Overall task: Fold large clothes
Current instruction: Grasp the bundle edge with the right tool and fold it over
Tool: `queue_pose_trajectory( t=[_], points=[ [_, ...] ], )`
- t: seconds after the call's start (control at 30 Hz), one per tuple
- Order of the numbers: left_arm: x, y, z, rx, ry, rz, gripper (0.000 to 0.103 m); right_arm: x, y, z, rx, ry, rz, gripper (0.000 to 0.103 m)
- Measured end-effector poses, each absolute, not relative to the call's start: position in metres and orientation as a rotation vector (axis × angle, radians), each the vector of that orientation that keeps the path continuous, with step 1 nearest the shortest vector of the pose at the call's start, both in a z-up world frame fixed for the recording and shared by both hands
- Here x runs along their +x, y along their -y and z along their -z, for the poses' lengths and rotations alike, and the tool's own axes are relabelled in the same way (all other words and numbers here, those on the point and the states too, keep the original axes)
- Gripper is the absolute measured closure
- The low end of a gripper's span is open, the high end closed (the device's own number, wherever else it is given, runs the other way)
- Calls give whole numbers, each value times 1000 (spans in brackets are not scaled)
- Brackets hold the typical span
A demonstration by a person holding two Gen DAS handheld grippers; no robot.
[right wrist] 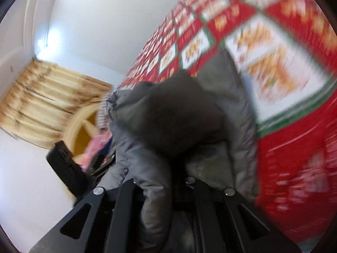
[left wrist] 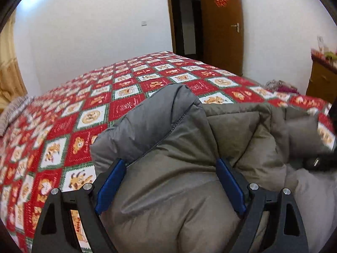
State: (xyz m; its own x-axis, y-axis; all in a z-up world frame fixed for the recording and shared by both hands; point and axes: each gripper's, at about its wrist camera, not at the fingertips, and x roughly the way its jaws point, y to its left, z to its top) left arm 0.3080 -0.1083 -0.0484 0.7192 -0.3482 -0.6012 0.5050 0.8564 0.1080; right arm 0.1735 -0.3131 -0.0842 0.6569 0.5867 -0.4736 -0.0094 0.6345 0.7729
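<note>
Nearest the left wrist camera, the left gripper (left wrist: 170, 166) is seen with its blue-padded jaws spread wide, a bulge of the grey puffer jacket (left wrist: 168, 158) sitting between them. Whether the pads actually press the fabric can't be told. The jacket is bunched up on the red-and-white patchwork bedspread (left wrist: 88, 113), near its closest edge. Past the bedspread, an open wooden door (left wrist: 223, 25) is set in the white wall. In the blurry right wrist view, a fold of the jacket (right wrist: 160, 126) is pinched tight by the right gripper (right wrist: 158, 191), with beige curtains (right wrist: 46, 103) far off beyond the bedspread (right wrist: 294, 97).
</note>
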Motion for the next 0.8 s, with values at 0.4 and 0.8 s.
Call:
queue_pose_trajectory(
  t=[0.4,0.8],
  points=[
    [302,119,49,341,-579,462,15,146,311,50,640,-724,-190,68],
    [296,115,46,316,-548,441,14,177,291,43,425,-806,-107,58]
  ],
)
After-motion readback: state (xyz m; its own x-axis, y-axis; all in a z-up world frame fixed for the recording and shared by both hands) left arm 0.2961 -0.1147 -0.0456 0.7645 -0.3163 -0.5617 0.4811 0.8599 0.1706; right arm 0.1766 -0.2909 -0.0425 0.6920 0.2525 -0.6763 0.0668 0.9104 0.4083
